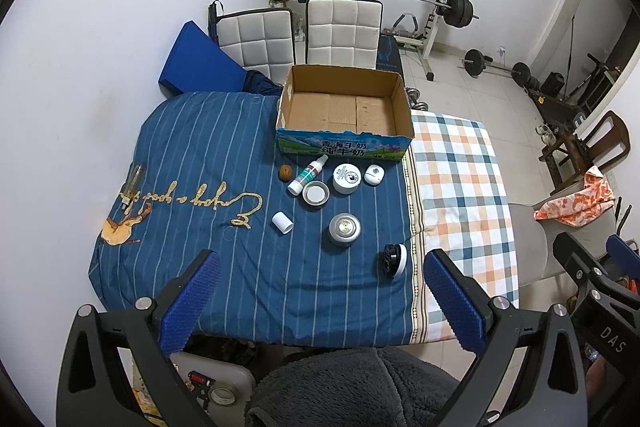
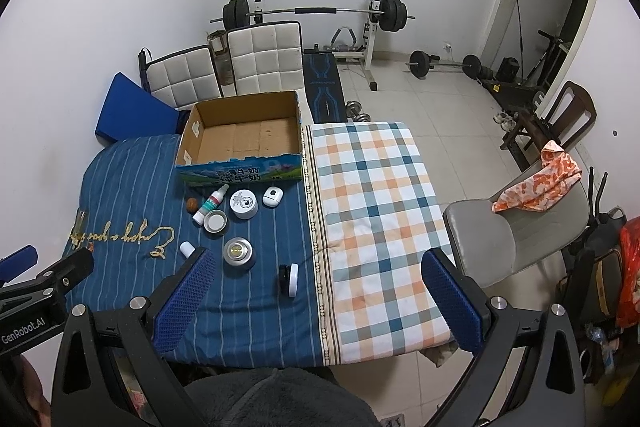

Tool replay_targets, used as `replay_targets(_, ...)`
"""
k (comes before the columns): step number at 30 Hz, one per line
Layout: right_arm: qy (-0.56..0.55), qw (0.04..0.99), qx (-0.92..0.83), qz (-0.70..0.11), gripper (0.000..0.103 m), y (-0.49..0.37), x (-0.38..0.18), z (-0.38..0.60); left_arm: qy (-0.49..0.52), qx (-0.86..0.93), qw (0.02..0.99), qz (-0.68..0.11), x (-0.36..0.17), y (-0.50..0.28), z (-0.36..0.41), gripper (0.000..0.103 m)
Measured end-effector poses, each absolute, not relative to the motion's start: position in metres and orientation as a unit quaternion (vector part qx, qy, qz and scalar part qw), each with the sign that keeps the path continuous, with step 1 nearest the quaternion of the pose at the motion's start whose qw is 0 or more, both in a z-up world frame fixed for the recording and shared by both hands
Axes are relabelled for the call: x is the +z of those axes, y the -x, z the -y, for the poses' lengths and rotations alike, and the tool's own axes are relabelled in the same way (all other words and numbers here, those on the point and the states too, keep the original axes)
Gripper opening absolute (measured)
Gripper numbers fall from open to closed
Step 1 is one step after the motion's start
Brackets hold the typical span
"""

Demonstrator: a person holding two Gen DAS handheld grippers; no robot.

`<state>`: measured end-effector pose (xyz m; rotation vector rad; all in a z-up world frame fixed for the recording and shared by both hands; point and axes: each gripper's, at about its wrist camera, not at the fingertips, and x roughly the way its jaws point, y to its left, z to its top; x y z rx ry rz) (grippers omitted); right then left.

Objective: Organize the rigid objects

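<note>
An empty cardboard box (image 1: 344, 107) (image 2: 240, 139) stands at the far side of the cloth-covered table. In front of it lie a walnut (image 1: 285, 172), a small spray bottle (image 1: 308, 174), a white round tin (image 1: 346, 178), a white oval case (image 1: 374, 174), a grey lid (image 1: 316, 193), a white cap (image 1: 282, 223), a silver puck light (image 1: 345, 228) (image 2: 239, 251) and a black-and-white disc on edge (image 1: 395, 259) (image 2: 289, 279). My left gripper (image 1: 320, 303) and right gripper (image 2: 320, 303) are open and empty, held above the table's near edge.
A clear glass vial (image 1: 132, 185) lies at the left on the blue striped cloth. A checked cloth (image 2: 372, 211) covers the table's right half. Two white chairs (image 1: 300, 35) stand behind the box. A grey chair (image 2: 516, 227) with an orange cloth stands on the right. Weights stand behind.
</note>
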<state>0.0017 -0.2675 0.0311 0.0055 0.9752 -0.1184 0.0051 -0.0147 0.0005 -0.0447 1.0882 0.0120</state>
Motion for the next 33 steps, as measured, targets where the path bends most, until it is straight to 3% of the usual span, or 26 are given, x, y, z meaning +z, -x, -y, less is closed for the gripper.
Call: replay_targets(33,0.005,0.888,-0.051,-0.458,0.103,0.000,0.038,0.254,0.023,0.002,0.858,-0.514,0.003,-0.006,0.012,0.103)
